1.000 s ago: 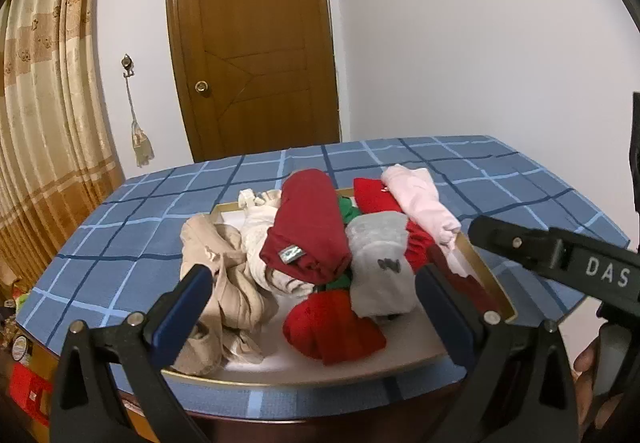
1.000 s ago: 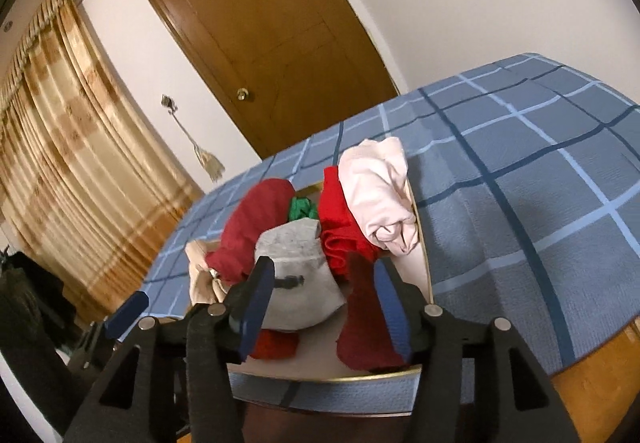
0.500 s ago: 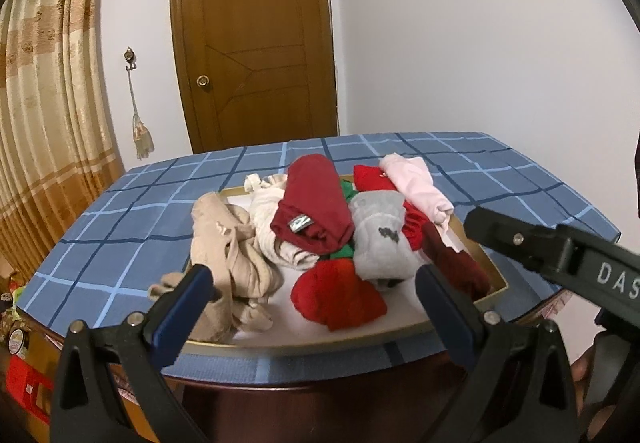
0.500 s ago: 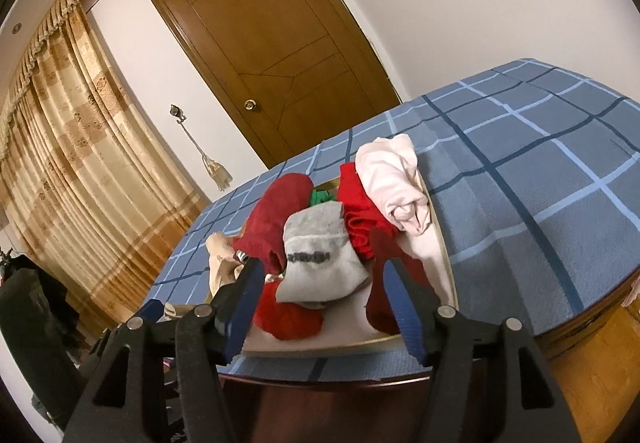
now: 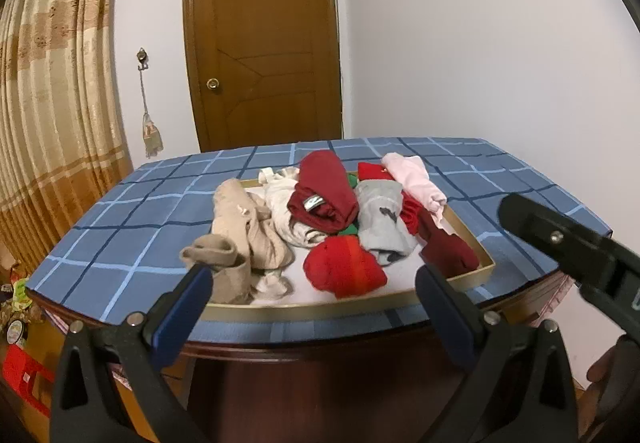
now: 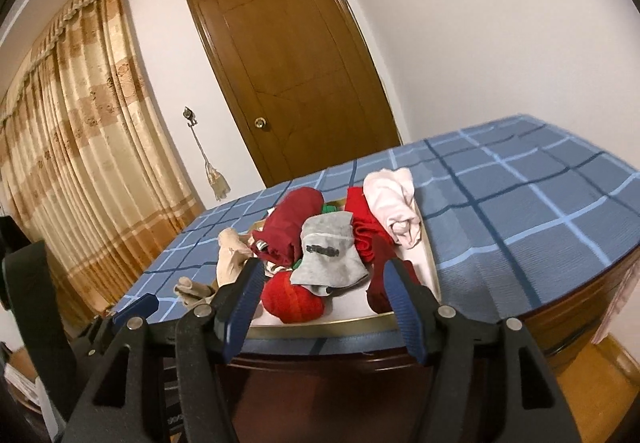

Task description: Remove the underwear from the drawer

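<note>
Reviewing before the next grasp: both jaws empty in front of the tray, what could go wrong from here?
1. The garments overlap: the grey piece lies against the bright red one, so a grasp may drag out more than one.
2. The beige garment hangs over the tray rim and may get dragged off.
3. The left gripper and right gripper sit close together and could collide.

No lettering is legible: the dark print on the grey underwear point(image 6: 328, 251) and the tag on the maroon garment point(image 5: 313, 202) are too blurred.
</note>
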Demonstrator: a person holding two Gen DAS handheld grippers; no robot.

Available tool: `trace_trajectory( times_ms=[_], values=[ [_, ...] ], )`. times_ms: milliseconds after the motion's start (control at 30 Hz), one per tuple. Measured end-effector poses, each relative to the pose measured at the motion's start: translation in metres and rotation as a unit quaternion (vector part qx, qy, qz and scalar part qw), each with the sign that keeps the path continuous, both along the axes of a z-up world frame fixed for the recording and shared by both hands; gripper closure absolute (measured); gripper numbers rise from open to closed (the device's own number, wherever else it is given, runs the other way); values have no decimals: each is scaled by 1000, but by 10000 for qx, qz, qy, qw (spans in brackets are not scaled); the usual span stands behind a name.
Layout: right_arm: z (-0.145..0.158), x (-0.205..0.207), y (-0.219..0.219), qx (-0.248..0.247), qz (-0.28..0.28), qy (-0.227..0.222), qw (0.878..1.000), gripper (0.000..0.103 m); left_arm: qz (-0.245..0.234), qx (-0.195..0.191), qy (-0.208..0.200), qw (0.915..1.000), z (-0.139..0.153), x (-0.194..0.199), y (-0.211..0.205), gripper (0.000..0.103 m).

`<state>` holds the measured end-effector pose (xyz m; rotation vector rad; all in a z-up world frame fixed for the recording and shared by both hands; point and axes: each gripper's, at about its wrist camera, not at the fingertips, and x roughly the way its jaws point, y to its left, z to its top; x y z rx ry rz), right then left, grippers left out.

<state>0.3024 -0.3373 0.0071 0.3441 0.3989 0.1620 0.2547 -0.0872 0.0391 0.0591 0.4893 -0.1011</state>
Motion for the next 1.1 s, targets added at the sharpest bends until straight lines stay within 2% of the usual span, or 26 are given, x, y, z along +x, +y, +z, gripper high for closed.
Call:
trace_trajectory(
  times_ms=[133, 533, 867, 1100],
  values=[
    [5, -25, 7, -157, -83, -217, 9996, 26, 50, -41, -59, 10000, 2, -16, 6, 0],
    [-4, -73, 6, 60, -103, -304, 9995, 26, 140, 20, -184, 9997, -1, -62, 12, 0],
    [6, -116, 10, -2, -118, -677, 9976, 25, 210, -72, -322, 9992, 2, -93, 19, 0],
    [7, -139, 17, -57, -57, -734, 9973, 25, 238, -30, -391, 9989, 1, -113, 22, 0]
  ],
)
